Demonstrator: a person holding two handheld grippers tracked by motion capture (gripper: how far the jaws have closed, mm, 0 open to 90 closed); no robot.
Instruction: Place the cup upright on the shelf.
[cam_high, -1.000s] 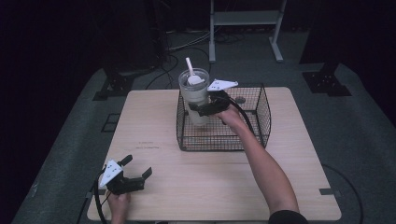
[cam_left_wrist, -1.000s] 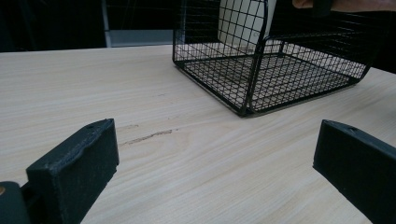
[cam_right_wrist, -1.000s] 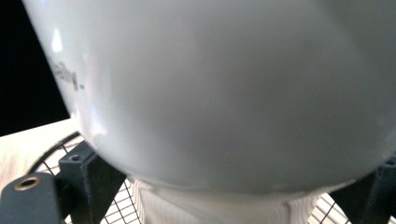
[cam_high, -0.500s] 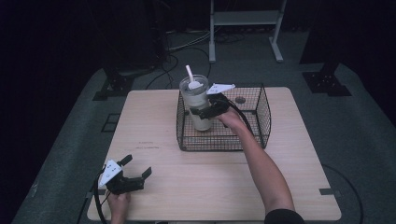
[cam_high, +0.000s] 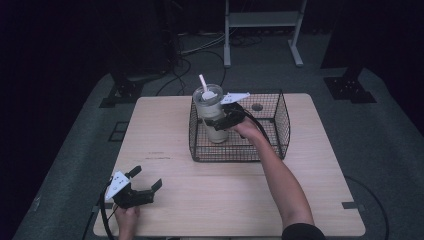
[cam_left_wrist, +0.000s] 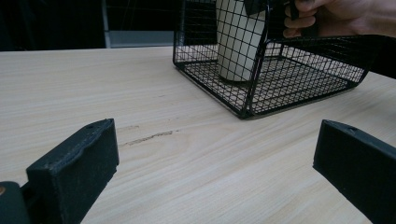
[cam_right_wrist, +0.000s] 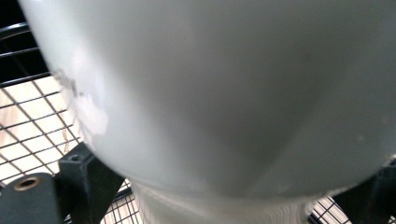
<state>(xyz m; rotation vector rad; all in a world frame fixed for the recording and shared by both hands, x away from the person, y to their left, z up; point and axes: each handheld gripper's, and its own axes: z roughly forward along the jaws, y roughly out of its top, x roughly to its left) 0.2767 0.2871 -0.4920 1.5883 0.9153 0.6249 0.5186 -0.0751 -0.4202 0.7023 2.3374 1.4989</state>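
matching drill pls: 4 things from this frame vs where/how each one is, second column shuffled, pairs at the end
Things
1. tumbler
2. wire basket
3. left tongs
4. right tongs

States
A. open, low over the table's near left corner
B. black mesh, standing on the far half of the table
C. shut on the white cup's body
D. upright inside the mesh, straw sticking up from its lid

Pairs: 1-D, 2-B, 3-A, 4-C

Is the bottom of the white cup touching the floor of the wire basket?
Touching. In the left gripper view, the cup stands with its base on the mesh floor of the basket, no gap visible.
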